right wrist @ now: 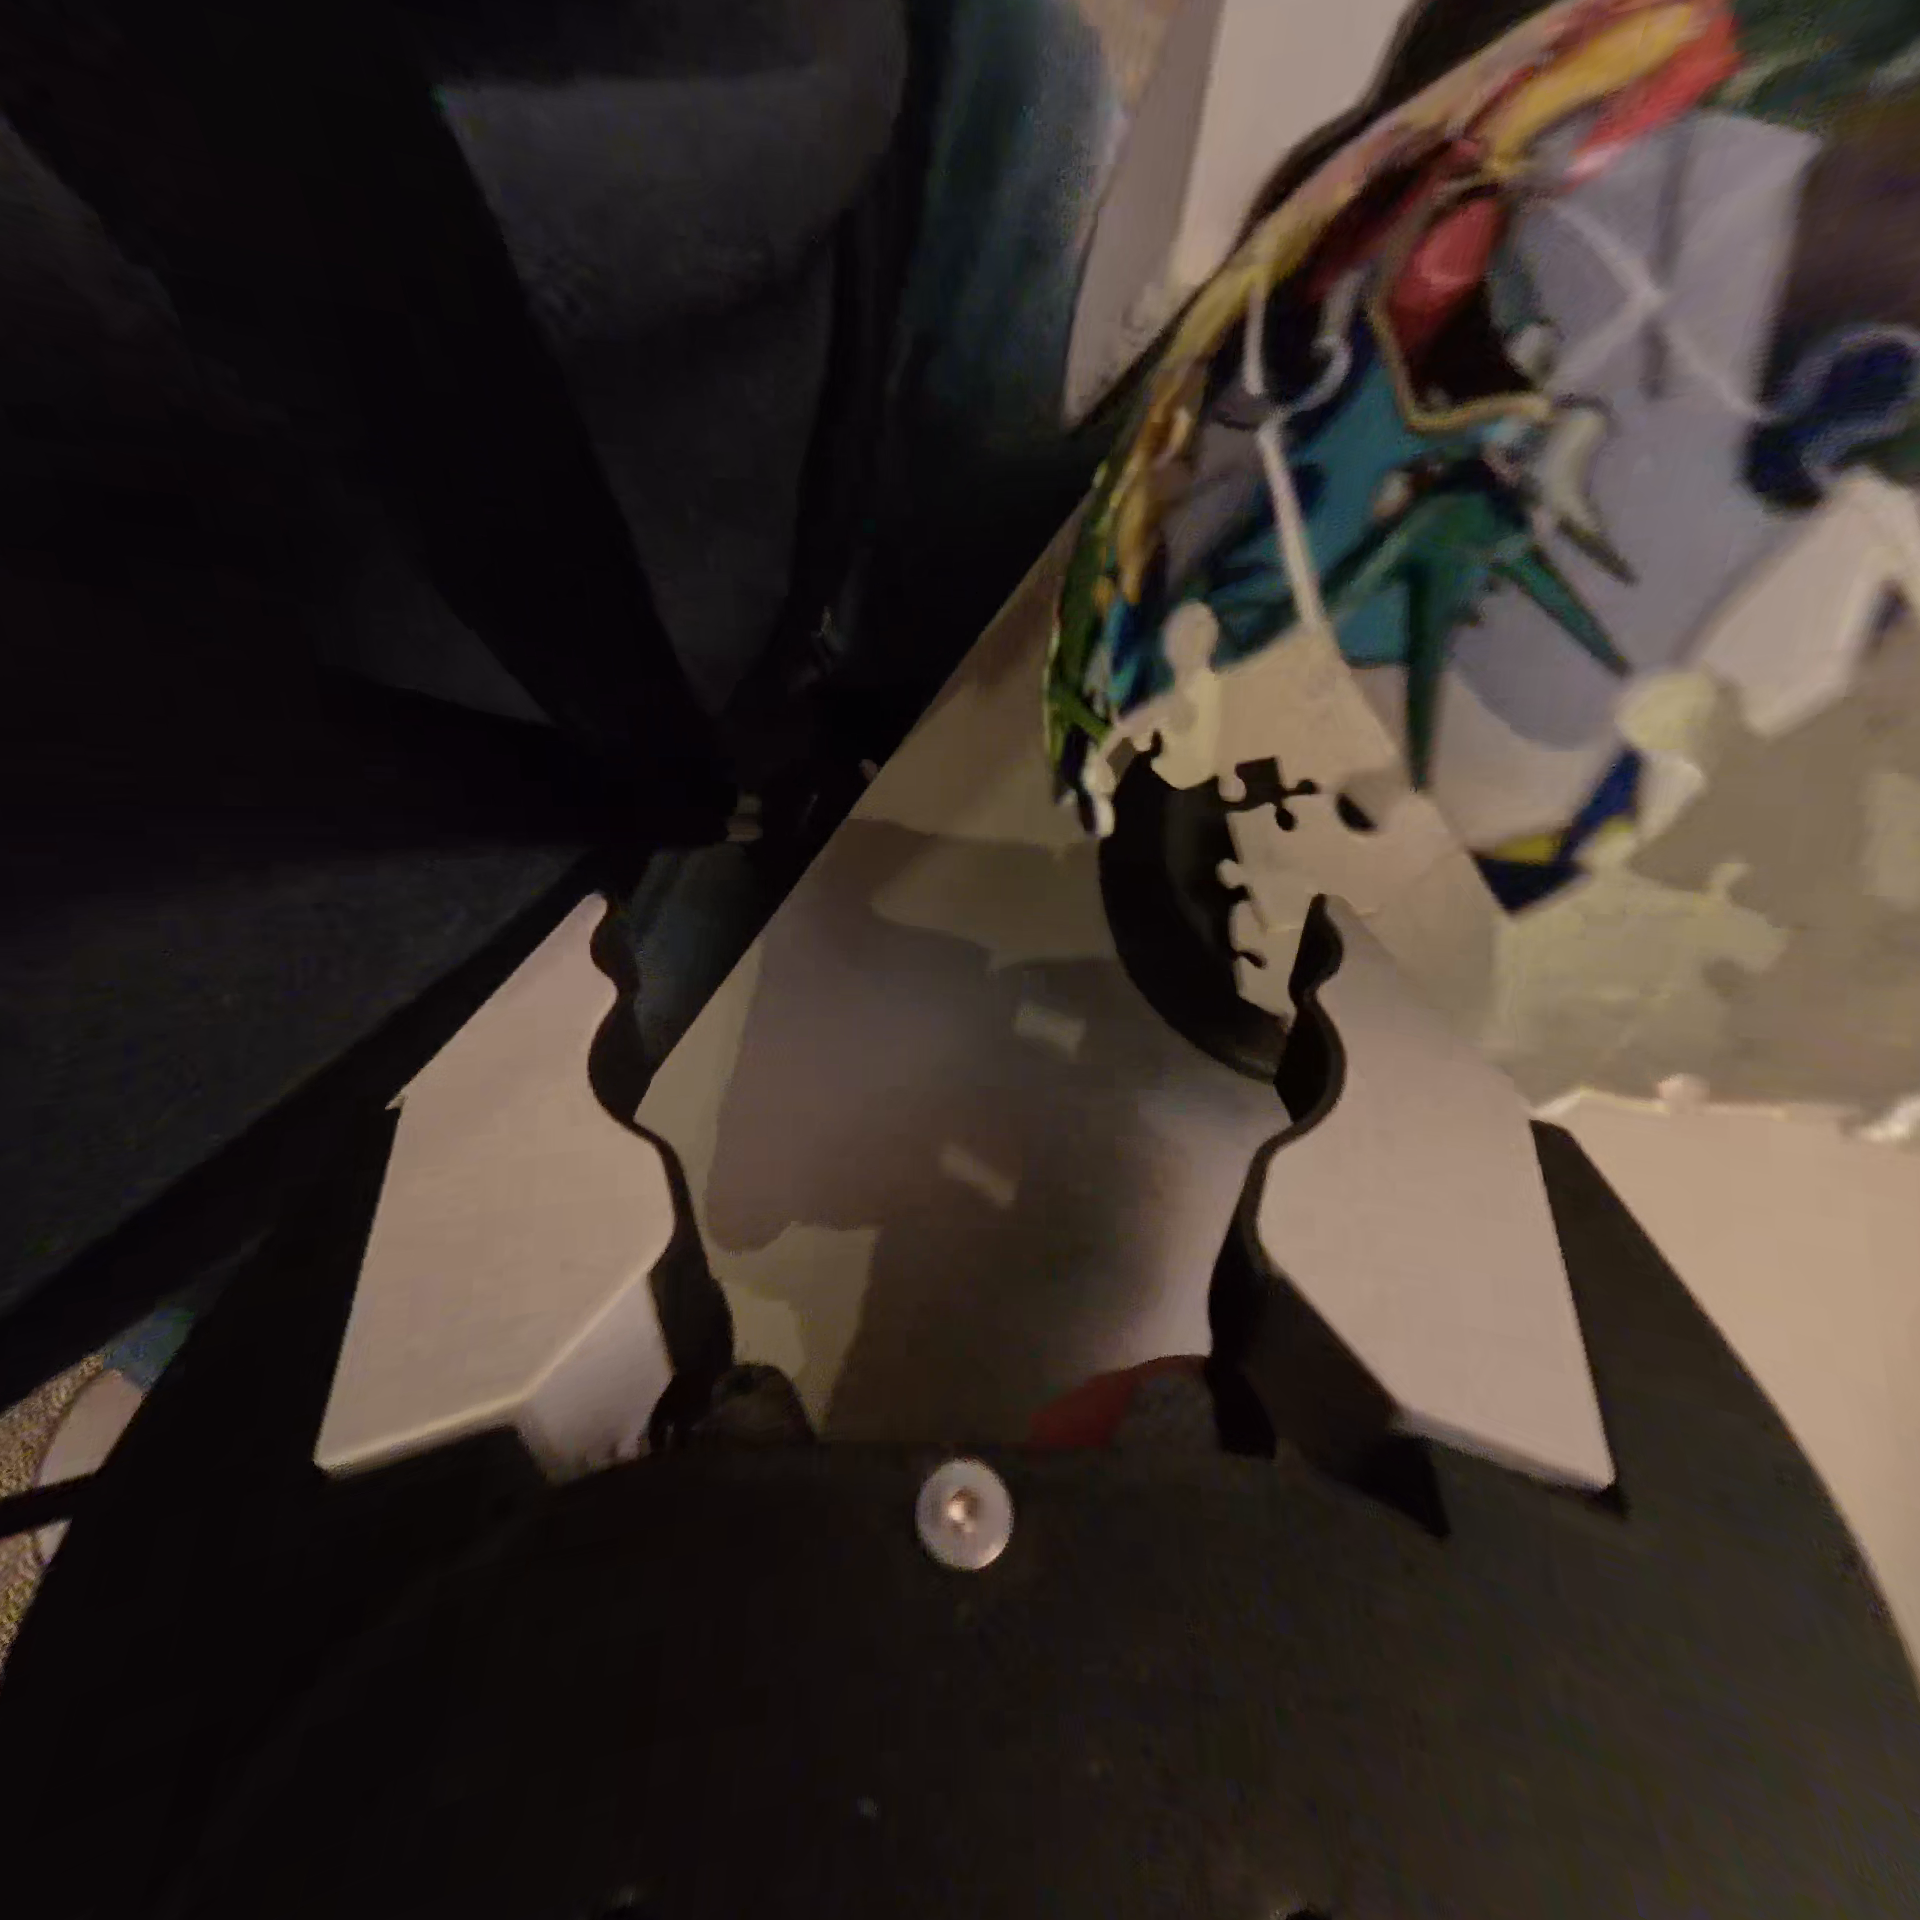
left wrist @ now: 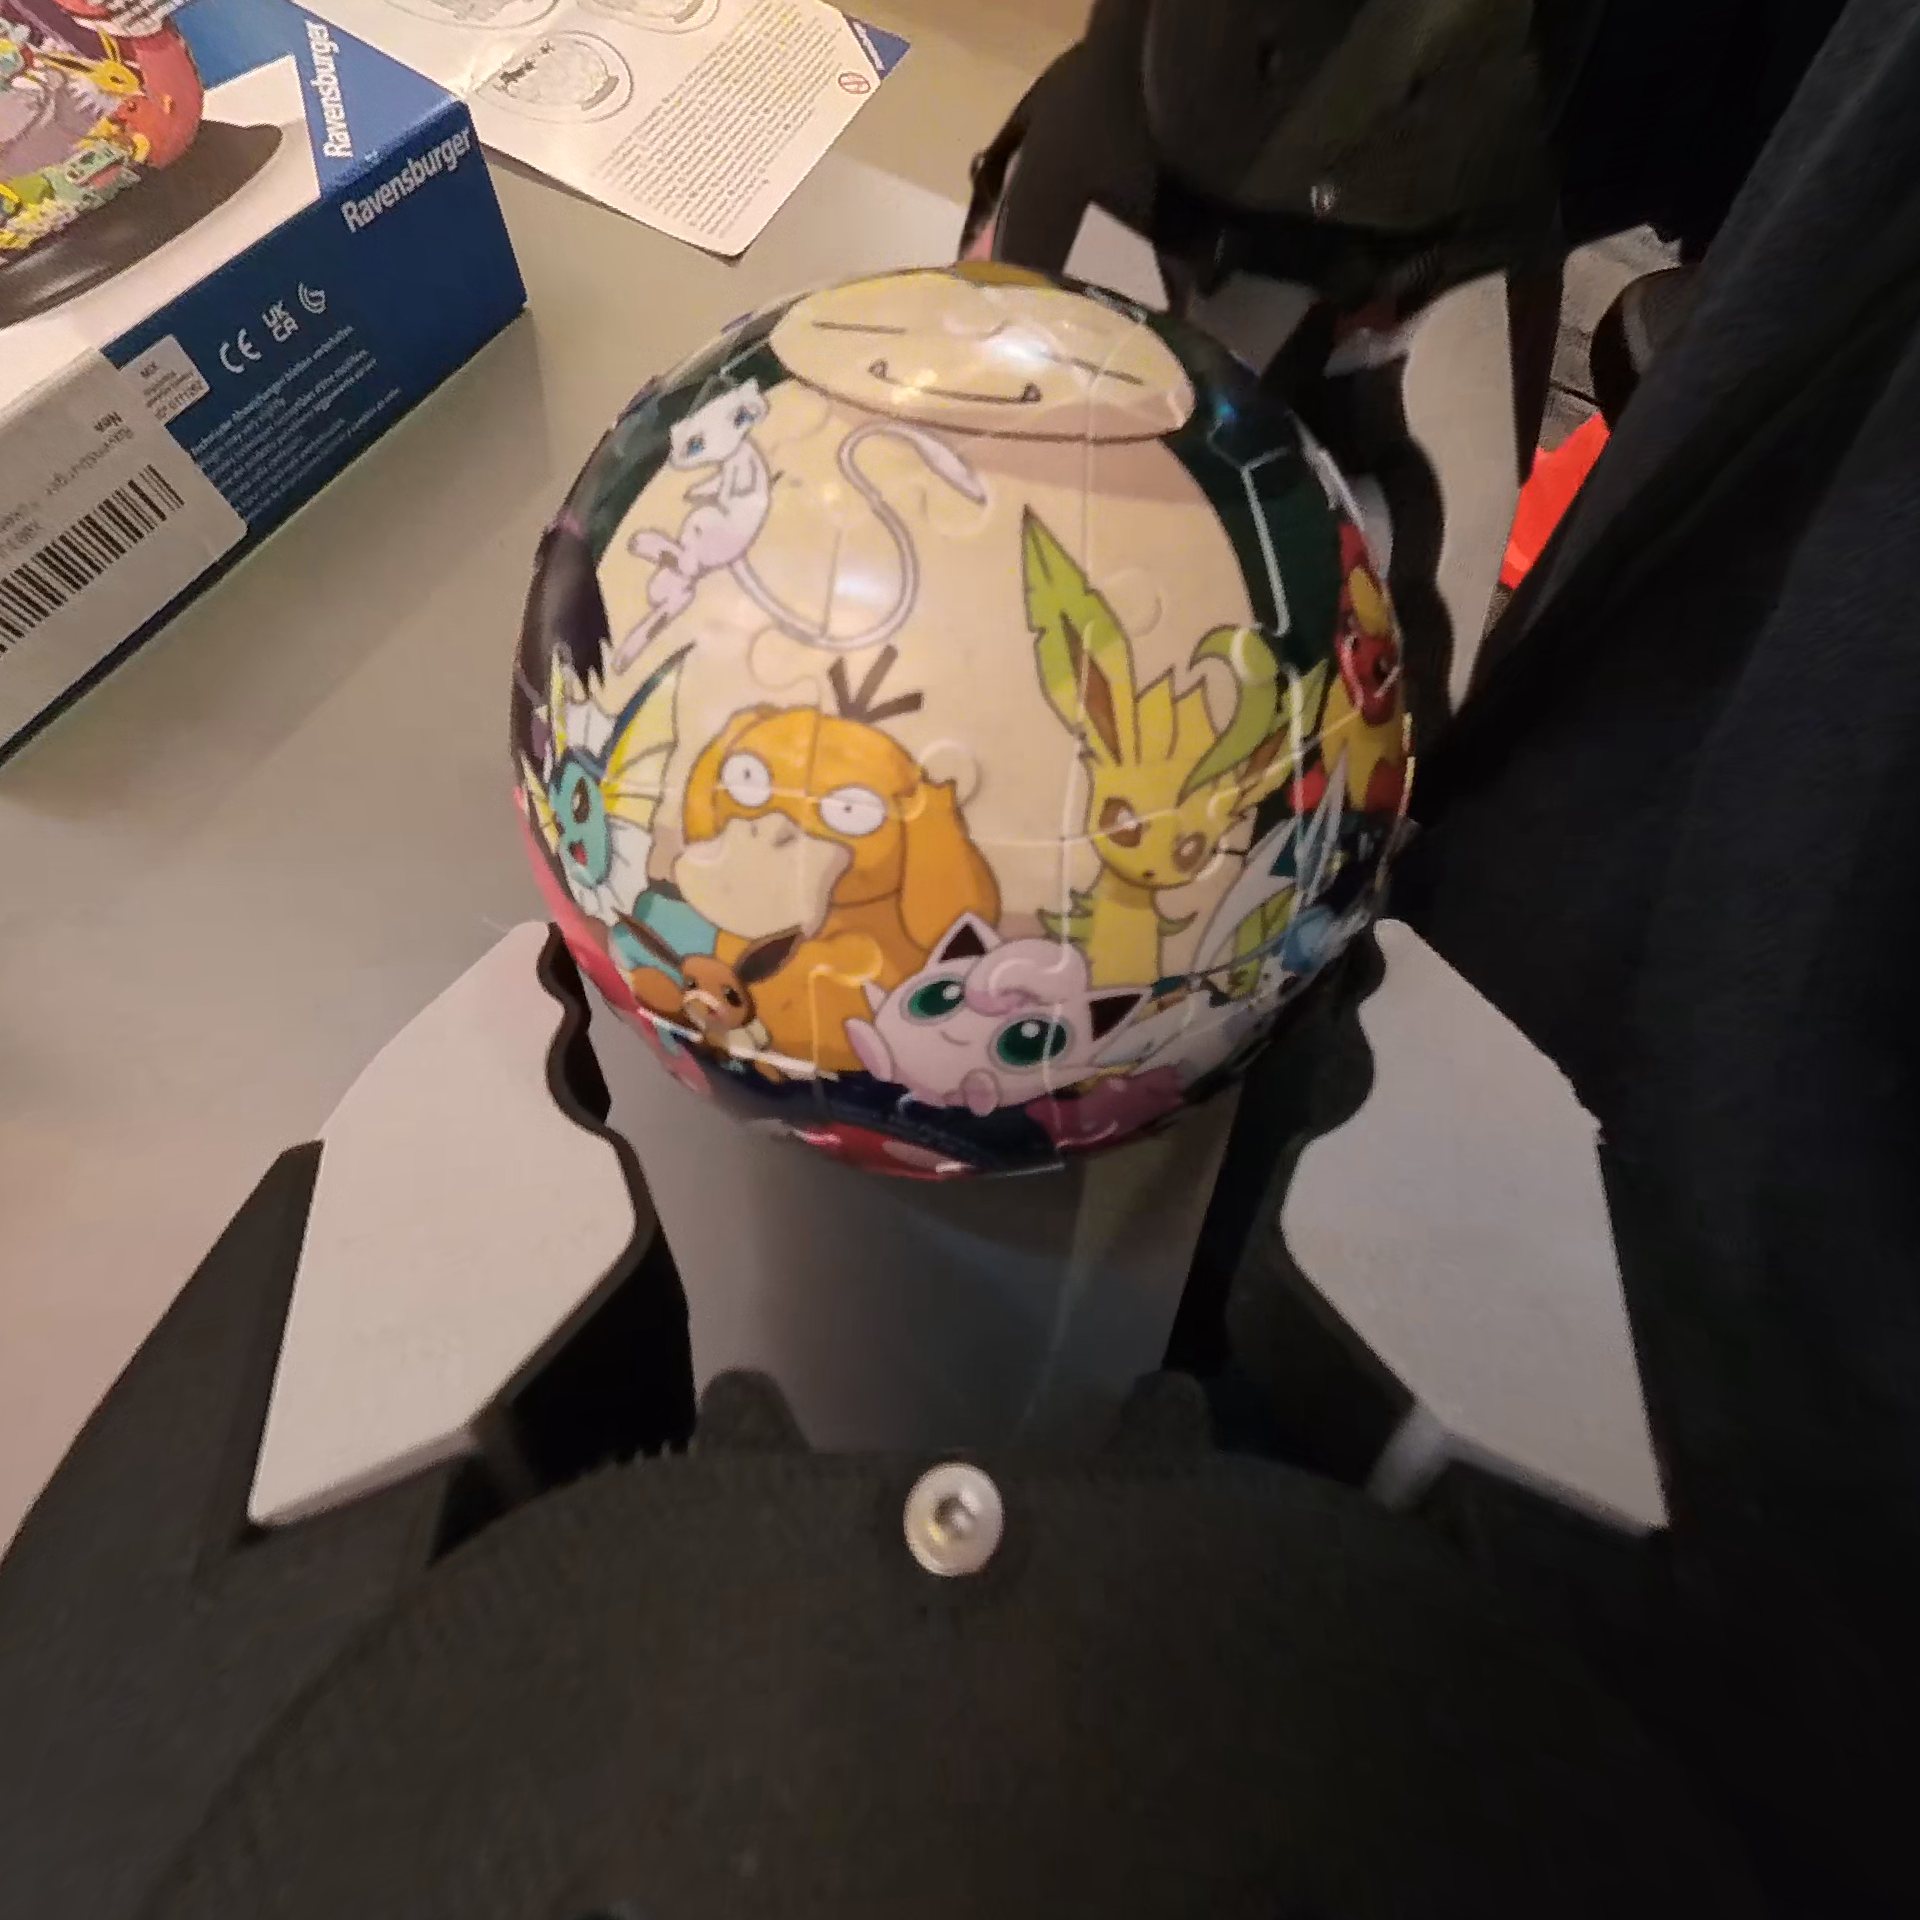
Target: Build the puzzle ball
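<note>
The puzzle ball [left wrist: 966, 717] is a glossy sphere printed with cartoon creatures. My left gripper [left wrist: 961, 956] is shut on the ball, one finger on each side of its lower half, and holds it just above the grey table [left wrist: 260, 935]. My right gripper [left wrist: 1138, 296] shows black behind the ball's top. In the blurred right wrist view the right gripper [right wrist: 961, 925] is open and empty. There the ball [right wrist: 1455, 468] fills the upper right, with a jagged gap [right wrist: 1195, 831] between white piece edges and a dark curved part inside it.
A blue puzzle box [left wrist: 260, 312] lies at the upper left, with a white instruction sheet [left wrist: 675, 104] behind it. A person's dark clothing [left wrist: 1714, 727] fills the right side and also the upper left of the right wrist view [right wrist: 364, 520].
</note>
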Demonstrator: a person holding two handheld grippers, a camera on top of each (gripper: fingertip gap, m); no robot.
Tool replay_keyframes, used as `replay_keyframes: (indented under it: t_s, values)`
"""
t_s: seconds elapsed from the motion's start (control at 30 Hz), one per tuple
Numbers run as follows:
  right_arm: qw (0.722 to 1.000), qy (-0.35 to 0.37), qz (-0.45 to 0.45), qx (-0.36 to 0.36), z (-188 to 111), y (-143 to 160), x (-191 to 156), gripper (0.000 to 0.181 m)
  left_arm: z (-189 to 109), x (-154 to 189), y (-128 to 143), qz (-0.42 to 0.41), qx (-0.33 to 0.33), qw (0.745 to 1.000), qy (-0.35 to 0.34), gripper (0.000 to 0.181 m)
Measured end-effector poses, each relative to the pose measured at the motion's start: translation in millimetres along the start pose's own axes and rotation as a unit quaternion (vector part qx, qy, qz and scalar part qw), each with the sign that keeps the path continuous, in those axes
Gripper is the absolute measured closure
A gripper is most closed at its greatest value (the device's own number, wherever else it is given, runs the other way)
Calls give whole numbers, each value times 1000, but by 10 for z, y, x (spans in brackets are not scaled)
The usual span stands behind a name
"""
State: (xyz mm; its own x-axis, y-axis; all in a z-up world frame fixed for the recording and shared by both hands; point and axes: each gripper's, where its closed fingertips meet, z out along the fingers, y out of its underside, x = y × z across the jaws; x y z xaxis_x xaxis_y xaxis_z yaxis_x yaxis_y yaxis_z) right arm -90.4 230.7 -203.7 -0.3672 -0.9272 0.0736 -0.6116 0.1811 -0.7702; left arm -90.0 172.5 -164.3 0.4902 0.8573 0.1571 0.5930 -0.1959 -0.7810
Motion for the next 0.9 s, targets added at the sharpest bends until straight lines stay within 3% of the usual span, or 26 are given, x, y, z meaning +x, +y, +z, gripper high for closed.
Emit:
replay_keyframes:
  t_s: [0.27, 0.67, 0.9]
  values:
    - [996, 8, -37, -75, 198, 93, 18, 52, -7, -8, 3, 7, 0, 1000, 18, 49]
    - [994, 0, -73, -81, 145, 100, -99, 66, 7, -26, -11, 9, -1, 1000, 19, 49]
    - [996, 8, -39, -86, 61, 107, -102, 69, 6, -32, -8, 15, -4, 1000, 15, 49]
